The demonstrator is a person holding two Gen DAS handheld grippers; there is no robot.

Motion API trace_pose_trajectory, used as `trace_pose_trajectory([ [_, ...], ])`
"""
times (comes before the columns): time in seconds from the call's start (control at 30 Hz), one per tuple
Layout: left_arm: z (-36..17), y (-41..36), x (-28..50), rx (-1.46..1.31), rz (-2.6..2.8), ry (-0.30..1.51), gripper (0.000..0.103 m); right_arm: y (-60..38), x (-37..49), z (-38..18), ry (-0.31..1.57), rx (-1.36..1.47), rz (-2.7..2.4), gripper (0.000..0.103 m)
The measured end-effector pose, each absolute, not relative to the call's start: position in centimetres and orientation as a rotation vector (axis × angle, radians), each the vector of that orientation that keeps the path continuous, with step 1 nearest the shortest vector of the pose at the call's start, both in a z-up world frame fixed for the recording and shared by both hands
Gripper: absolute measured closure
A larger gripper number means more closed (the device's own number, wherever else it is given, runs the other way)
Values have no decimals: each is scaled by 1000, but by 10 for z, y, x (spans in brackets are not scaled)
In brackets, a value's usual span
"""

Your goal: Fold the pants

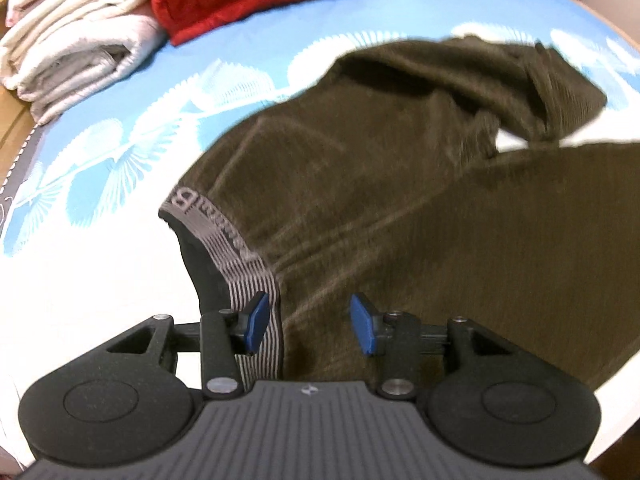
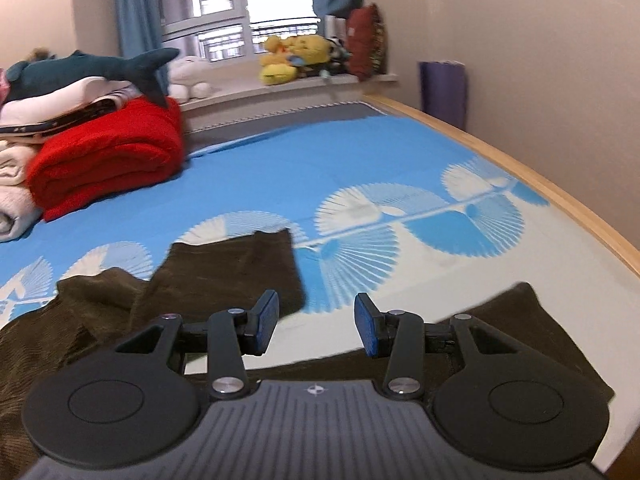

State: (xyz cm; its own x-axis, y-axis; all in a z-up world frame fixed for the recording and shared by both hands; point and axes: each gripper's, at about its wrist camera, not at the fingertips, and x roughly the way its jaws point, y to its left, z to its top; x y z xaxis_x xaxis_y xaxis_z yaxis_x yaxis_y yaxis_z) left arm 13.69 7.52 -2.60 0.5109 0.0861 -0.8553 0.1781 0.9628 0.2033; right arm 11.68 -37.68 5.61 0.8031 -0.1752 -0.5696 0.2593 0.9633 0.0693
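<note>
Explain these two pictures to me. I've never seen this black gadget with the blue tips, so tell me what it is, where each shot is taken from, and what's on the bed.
Each picture comes from a camera mounted on a hand-held gripper, looking forward along its two blue-padded fingers. A person holds one gripper in each hand; no robot arm is involved.

The left gripper looks down on dark olive pants spread, still rumpled, on a blue and white patterned bed sheet. Its fingers are open, sitting over the grey striped waistband, gripping nothing.

The right gripper looks across the bed toward a window. Its fingers are also open, above the sheet between the two pant legs.

At the far side lie a folded red blanket, pale folded linens and a plush shark.
</note>
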Motion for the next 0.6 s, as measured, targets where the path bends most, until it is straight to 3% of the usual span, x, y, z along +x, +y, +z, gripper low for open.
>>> trace_pose_trajectory([
  [0.23,-5,46,133,343,-70,924,55,-350,140,55,601,129,-172,60],
  [0.3,3,28,129,398,-73,892,61,-344,147,53,606,119,-159,60],
  [0.4,25,-7,131,401,-135,853,63,-339,157,50,621,89,-175,60],
  [0.6,68,-51,177,150,-236,771,69,-343,175,43,652,127,-203,60],
])
